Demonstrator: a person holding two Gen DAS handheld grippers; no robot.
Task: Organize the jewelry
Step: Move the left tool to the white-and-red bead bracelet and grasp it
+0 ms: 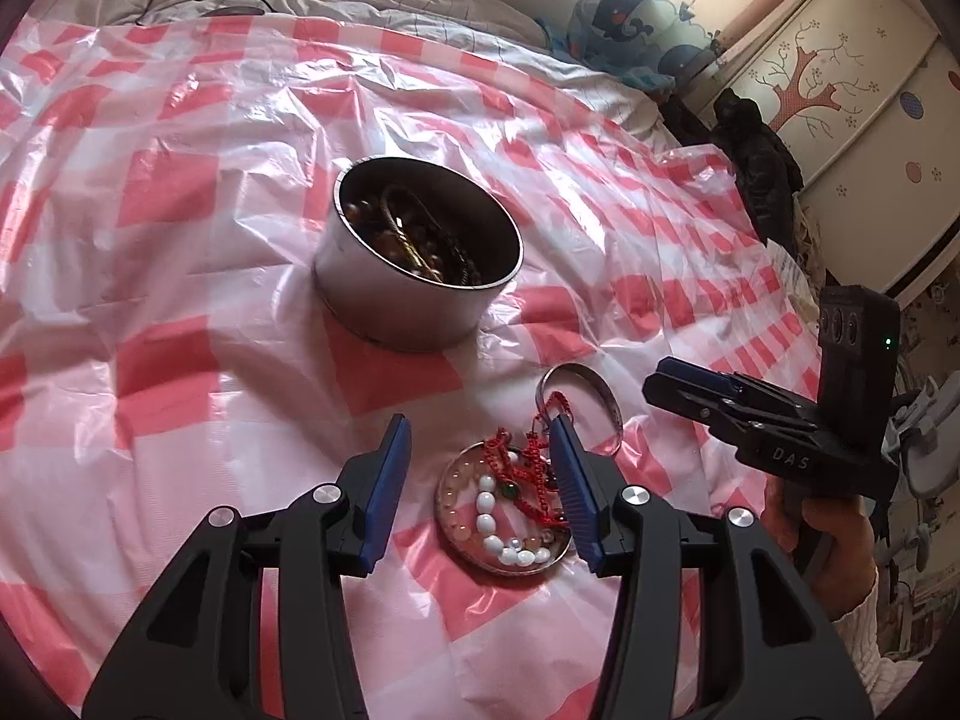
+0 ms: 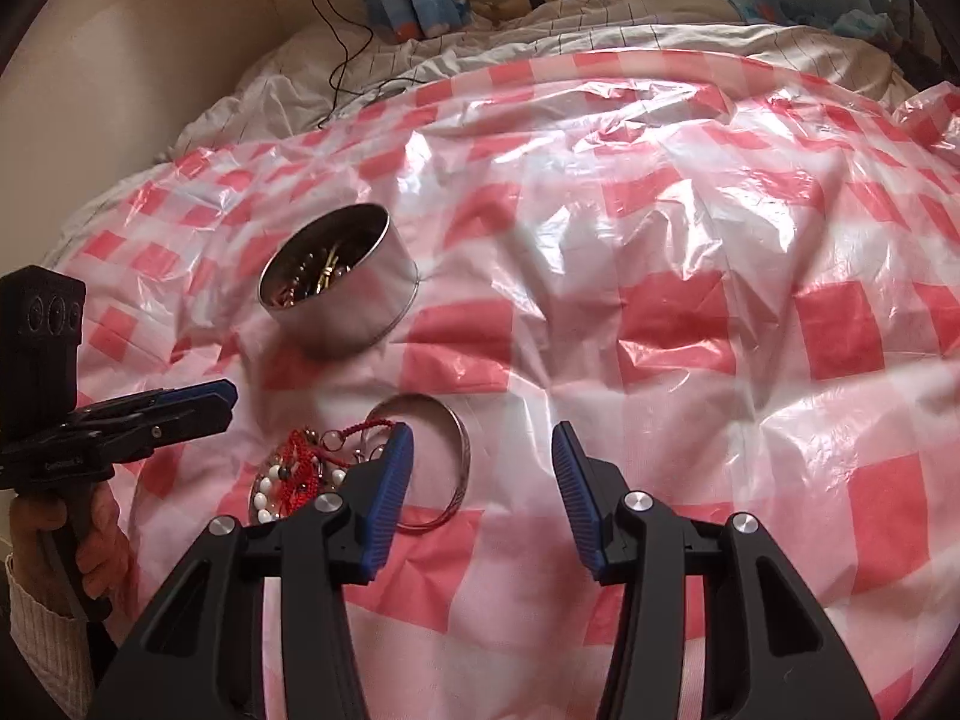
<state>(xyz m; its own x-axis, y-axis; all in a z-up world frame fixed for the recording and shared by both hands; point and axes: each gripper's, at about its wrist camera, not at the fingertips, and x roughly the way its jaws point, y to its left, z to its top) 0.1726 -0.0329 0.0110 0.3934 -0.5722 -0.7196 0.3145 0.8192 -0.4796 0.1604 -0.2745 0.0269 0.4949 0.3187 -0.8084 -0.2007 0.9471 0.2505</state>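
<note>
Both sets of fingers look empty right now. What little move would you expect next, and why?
Probably the left gripper eases down and closes on the red cord bracelet lying in the lid. Its fingers are open around that pile, and the tin behind already holds other jewelry. The right gripper is open over bare plastic sheet.

Bedroom, daylit

Checked plastic sheet [image 2: 690, 252] covers the bed; painted wardrobe [image 1: 840, 90] beside it, beige wall [image 2: 150, 60] behind.
</note>
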